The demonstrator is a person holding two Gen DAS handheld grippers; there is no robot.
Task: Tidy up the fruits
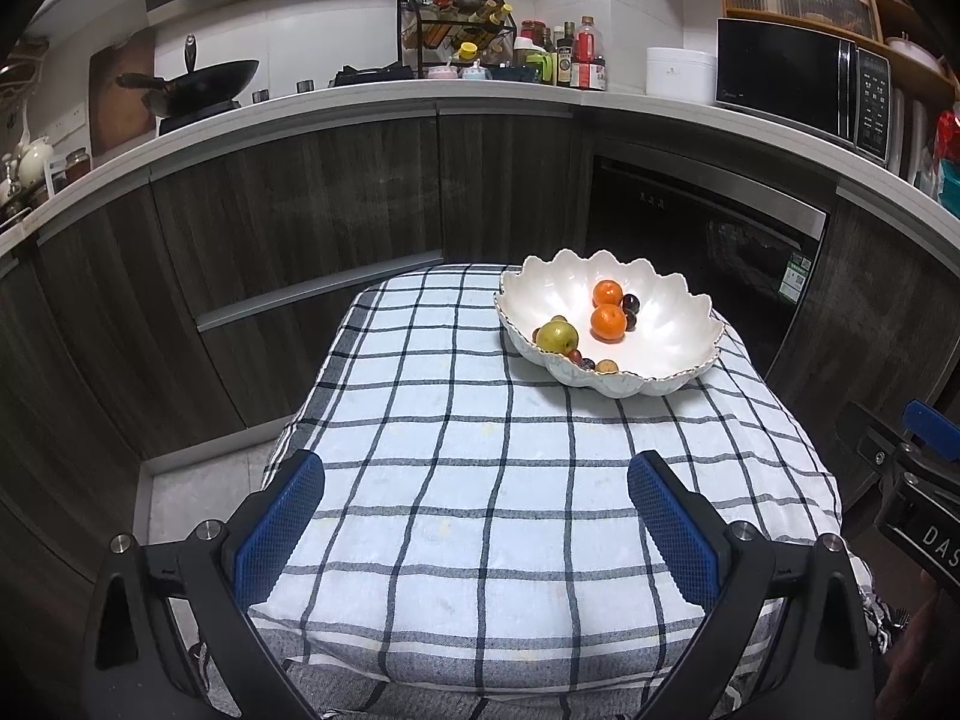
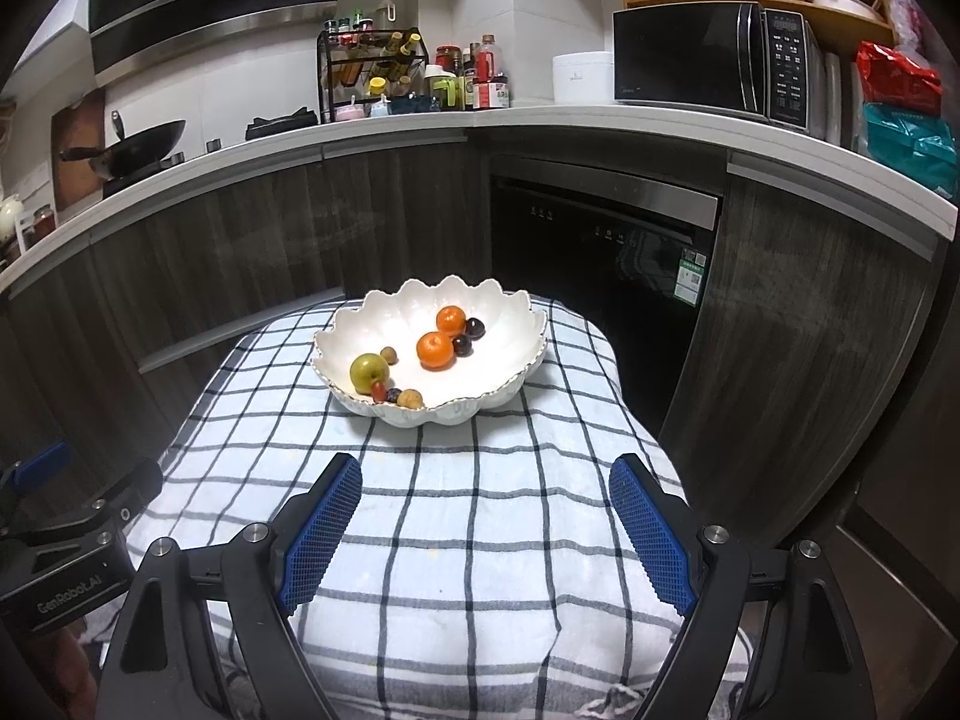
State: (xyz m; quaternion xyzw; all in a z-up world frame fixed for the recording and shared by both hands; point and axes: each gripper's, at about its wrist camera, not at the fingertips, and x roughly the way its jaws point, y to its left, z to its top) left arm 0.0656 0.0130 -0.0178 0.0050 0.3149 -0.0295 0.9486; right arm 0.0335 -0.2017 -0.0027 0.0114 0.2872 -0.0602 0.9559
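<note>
A white scalloped bowl sits at the far end of a table with a checked cloth. In it lie two oranges, a green apple, two dark plums and several small fruits. My left gripper is open and empty, low over the near cloth. My right gripper is open and empty, short of the bowl. Each shows at the other view's edge.
A kitchen counter wraps behind the table with a wok, a spice rack, bottles and a microwave. Dark cabinets and a dishwasher stand below it.
</note>
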